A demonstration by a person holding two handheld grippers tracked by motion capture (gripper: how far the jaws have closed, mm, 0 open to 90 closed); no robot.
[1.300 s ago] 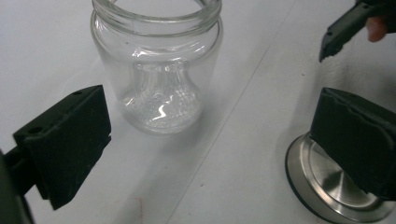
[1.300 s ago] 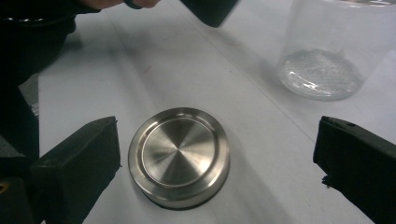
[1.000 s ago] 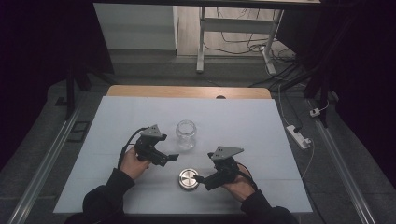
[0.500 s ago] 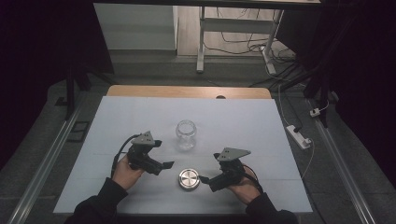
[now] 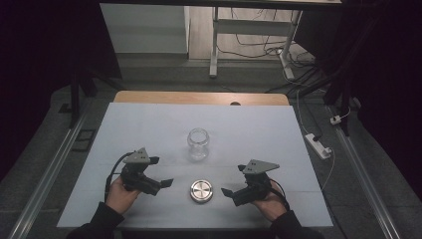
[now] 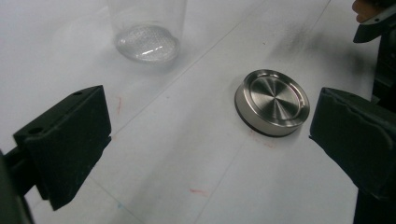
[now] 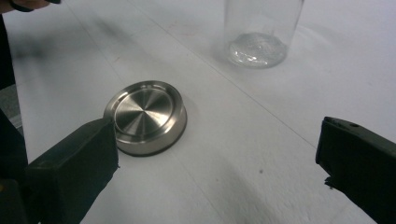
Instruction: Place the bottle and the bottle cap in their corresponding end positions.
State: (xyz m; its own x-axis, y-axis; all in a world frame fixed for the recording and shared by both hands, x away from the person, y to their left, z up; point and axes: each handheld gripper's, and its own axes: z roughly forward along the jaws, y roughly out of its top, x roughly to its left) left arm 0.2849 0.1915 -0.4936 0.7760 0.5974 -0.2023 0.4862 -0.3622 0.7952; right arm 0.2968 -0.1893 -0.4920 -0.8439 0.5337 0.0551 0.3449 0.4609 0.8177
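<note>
Near the front edge of the white table (image 5: 149,124), at about six o'clock from its middle, a round metal lid (image 5: 201,191) lies flat with its brushed top facing up, and the two grippers flank it. Seen from the high view, the left gripper (image 5: 161,174) sits at the lid's nine o'clock, held in the person's left hand (image 5: 121,194), its jaws pointing toward the lid and spread wide with nothing between them. The right gripper (image 5: 230,186) sits at the lid's three o'clock in the right hand (image 5: 268,203), its jaws likewise wide apart and empty. Neither gripper touches the lid; each stands a little apart from it. A clear glass jar (image 5: 197,144) stands upright and open-mouthed at the lid's twelve o'clock, apart from it. Looking along the left gripper's jaws, the lid (image 6: 272,102) rests on the table close to the right-hand jaw, and the jar's base (image 6: 147,43) sits at eleven o'clock from it. Along the right gripper's jaws, the lid (image 7: 145,116) lies just beyond the left-hand jaw, with the jar (image 7: 260,32) at about one o'clock, farther off.
</note>
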